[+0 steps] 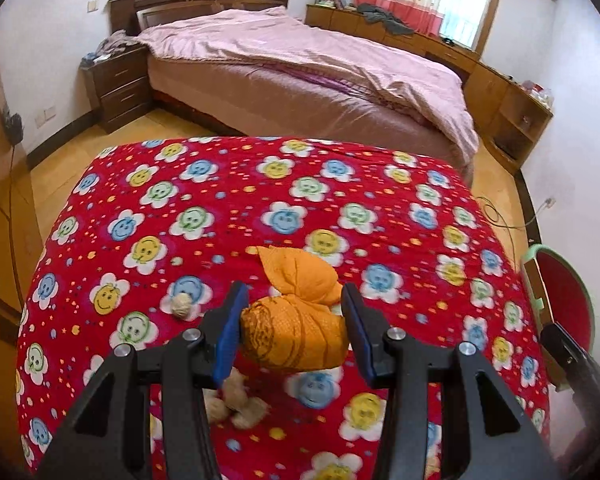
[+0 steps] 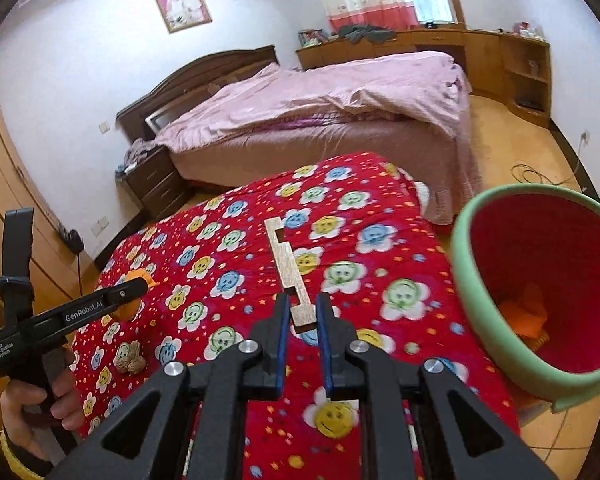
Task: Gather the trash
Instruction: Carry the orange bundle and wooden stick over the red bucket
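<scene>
The crumpled orange wrapper is being clamped in the left gripper above the red blanket, while a notched wooden strip is being pinched in the right gripper, angled toward the bin, probably for dropping.

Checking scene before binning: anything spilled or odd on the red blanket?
Nothing spilled. Loose walnut-like shells still lie on the red blanket. The bin looks tipped, mouth toward the camera. Left claw holds an orange bundle; right claw a notched wooden strip.
</scene>
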Action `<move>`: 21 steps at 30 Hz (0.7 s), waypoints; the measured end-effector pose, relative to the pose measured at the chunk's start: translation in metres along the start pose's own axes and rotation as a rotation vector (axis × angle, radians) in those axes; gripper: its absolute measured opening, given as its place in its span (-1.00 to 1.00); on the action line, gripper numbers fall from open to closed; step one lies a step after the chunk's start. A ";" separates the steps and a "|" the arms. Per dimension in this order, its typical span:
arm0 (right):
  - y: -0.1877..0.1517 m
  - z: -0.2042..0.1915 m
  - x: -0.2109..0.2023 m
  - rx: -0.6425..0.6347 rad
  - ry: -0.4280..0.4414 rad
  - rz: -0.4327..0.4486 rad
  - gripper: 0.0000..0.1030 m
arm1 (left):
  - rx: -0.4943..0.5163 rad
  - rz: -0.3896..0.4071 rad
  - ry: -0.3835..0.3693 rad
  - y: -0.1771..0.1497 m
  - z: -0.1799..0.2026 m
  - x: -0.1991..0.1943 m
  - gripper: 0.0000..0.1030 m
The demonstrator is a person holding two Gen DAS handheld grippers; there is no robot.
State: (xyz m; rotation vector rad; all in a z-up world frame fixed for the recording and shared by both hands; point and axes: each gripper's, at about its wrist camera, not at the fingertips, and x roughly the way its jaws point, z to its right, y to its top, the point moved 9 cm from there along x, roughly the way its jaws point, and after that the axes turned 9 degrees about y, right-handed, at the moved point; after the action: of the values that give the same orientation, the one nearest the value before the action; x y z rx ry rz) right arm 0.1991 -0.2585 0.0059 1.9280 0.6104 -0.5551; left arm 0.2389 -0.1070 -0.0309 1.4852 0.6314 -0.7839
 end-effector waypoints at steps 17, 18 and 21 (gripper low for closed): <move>-0.003 0.072 -0.079 0.125 -0.051 0.129 -0.71 | 0.179 0.041 -0.075 -0.011 0.107 -0.038 -0.05; -0.003 0.076 -0.082 0.132 -0.055 0.134 -0.71 | 0.194 0.043 -0.082 -0.012 0.117 -0.040 -0.05; -0.003 0.091 -0.092 0.156 -0.068 0.152 -0.71 | 0.229 0.044 -0.100 -0.015 0.139 -0.042 -0.05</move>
State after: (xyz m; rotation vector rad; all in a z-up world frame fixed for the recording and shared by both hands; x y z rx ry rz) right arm 0.1161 -0.3560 0.0243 2.0726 0.3821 -0.5829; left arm 0.1875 -0.2418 -0.0056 1.6501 0.4432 -0.9141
